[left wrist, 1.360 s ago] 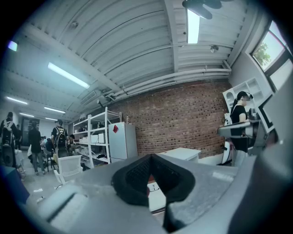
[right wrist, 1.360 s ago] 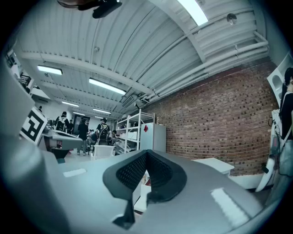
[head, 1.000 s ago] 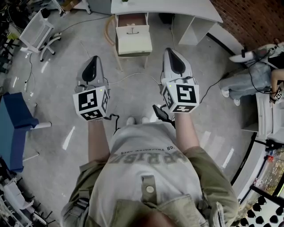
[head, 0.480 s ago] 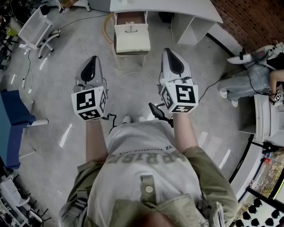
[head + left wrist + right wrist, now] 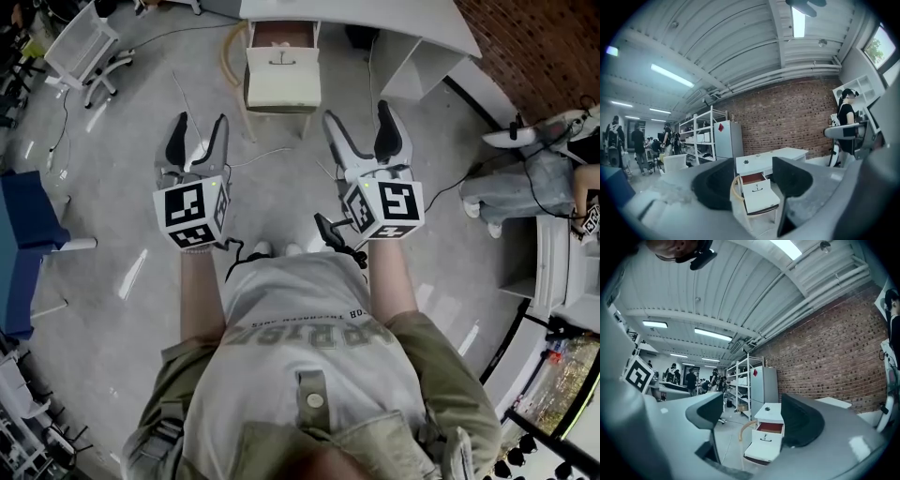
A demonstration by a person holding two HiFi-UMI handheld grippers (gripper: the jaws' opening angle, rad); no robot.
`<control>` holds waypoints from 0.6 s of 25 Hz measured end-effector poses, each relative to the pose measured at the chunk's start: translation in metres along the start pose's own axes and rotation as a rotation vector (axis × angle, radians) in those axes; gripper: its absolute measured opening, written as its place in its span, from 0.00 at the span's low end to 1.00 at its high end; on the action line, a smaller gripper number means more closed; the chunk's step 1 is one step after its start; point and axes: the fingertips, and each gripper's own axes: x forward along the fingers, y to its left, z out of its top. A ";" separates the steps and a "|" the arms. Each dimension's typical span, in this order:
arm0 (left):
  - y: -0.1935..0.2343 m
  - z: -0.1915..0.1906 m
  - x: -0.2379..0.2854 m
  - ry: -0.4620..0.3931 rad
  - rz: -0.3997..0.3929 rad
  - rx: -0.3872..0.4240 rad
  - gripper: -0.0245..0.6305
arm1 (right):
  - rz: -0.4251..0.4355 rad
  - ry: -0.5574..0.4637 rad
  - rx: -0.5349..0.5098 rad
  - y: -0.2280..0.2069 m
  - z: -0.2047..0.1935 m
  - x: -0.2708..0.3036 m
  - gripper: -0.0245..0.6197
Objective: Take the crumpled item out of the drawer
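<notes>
The drawer (image 5: 281, 35) stands pulled out of a white desk (image 5: 375, 14) at the top of the head view. Its reddish-brown inside (image 5: 752, 178) shows in both gripper views, also as the drawer (image 5: 770, 428); no crumpled item can be made out in it. My left gripper (image 5: 199, 127) and right gripper (image 5: 358, 117) are held level over the floor, well short of the drawer and pointing at it. Both have just been opening; their jaws now stand wide apart with nothing between them. The drawer shows through the gap of the left gripper (image 5: 754, 187) and the right gripper (image 5: 754, 420).
A white chair (image 5: 281, 89) with a curved wooden back stands right in front of the drawer. Cables (image 5: 272, 155) run over the grey floor. A blue seat (image 5: 23, 234) is at the left, a white wire chair (image 5: 80, 47) at the upper left, and a seated person (image 5: 520, 178) at the right.
Both grippers' jaws, shut in the earlier frames, now stand open. The hands have kept roughly the same place in the view.
</notes>
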 end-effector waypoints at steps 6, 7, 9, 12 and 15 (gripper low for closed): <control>-0.015 -0.007 0.003 0.006 -0.010 -0.034 0.51 | 0.013 0.011 0.020 -0.013 -0.008 -0.001 0.62; -0.016 -0.009 0.004 0.008 -0.008 -0.032 0.51 | 0.012 0.010 0.022 -0.016 -0.009 0.000 0.62; -0.017 -0.012 0.007 0.015 -0.005 -0.031 0.51 | 0.010 0.011 0.031 -0.021 -0.012 0.002 0.62; -0.013 -0.017 0.016 0.022 -0.001 -0.037 0.51 | 0.009 0.021 0.036 -0.025 -0.019 0.009 0.62; -0.005 -0.021 0.033 0.020 -0.003 -0.045 0.51 | 0.004 0.029 0.037 -0.031 -0.026 0.023 0.62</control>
